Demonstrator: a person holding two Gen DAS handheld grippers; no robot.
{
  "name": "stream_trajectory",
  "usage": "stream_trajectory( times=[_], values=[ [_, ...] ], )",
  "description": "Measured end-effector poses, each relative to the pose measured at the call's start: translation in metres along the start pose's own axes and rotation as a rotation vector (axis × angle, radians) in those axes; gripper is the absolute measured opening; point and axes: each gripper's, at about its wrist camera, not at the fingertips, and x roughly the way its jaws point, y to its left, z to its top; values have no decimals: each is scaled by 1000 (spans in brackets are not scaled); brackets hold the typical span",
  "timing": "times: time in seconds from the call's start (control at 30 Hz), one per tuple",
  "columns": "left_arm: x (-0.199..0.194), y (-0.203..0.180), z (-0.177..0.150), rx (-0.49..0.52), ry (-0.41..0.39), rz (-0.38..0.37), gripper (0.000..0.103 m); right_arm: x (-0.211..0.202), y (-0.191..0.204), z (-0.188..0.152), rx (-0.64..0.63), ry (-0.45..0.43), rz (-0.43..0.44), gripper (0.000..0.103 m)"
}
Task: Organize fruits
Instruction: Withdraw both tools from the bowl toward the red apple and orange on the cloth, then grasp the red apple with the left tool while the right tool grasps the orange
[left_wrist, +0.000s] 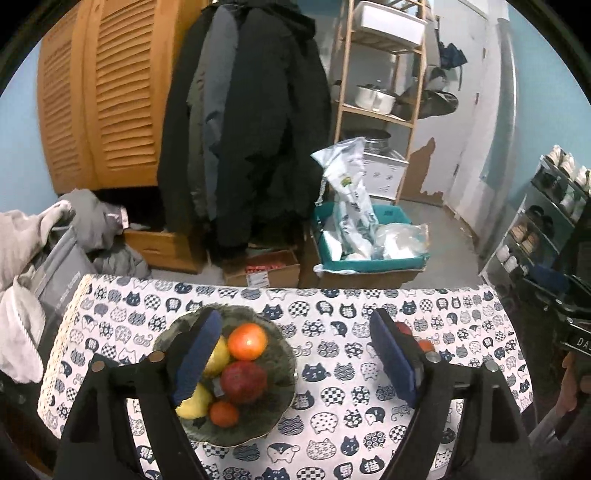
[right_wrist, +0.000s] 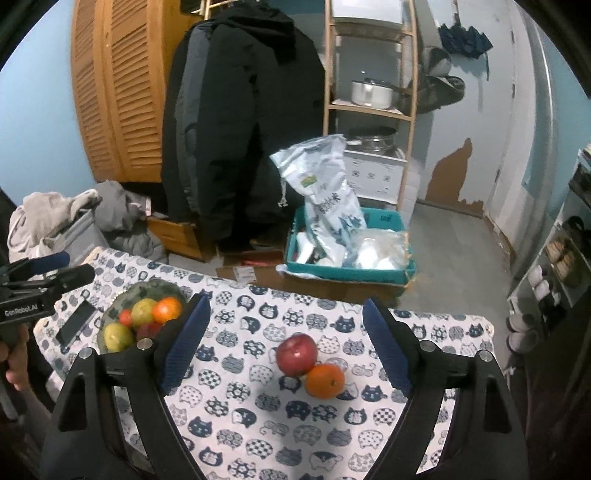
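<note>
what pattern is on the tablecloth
White tablecloth printed with navy-blue cat faces; clearest in the right wrist view.

A bowl (right_wrist: 122, 295) sits on the left part of the table (right_wrist: 258, 435), holding several fruits, among them an orange (left_wrist: 246, 341) and a pomegranate (left_wrist: 243, 382). To its right, on the cloth, an apple (right_wrist: 296, 354) and a second orange (right_wrist: 325, 380) touch. A phone (right_wrist: 75, 326) lies left of the bowl.

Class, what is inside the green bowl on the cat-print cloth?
The green bowl holds two oranges, a red apple and yellow fruits; fruit hides its bottom.
</note>
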Motion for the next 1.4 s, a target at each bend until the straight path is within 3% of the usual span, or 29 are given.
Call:
stream_trajectory(
  times=[0.57,0.9,1.07,1.4],
  values=[
    [26,-54,5,84,36,-38,85,14,-42,-23,58,66,-24,85],
    [68,-77,-9,119,133,-60,85,52,-63,-44,101,192,-29,85],
    [94,-84,-20,155,188,-35,85,74,-67,-58,94,263,-46,85],
    [143,-85,-42,131,299,-47,85,122,-66,-83,82,396,-21,85]
  ],
)
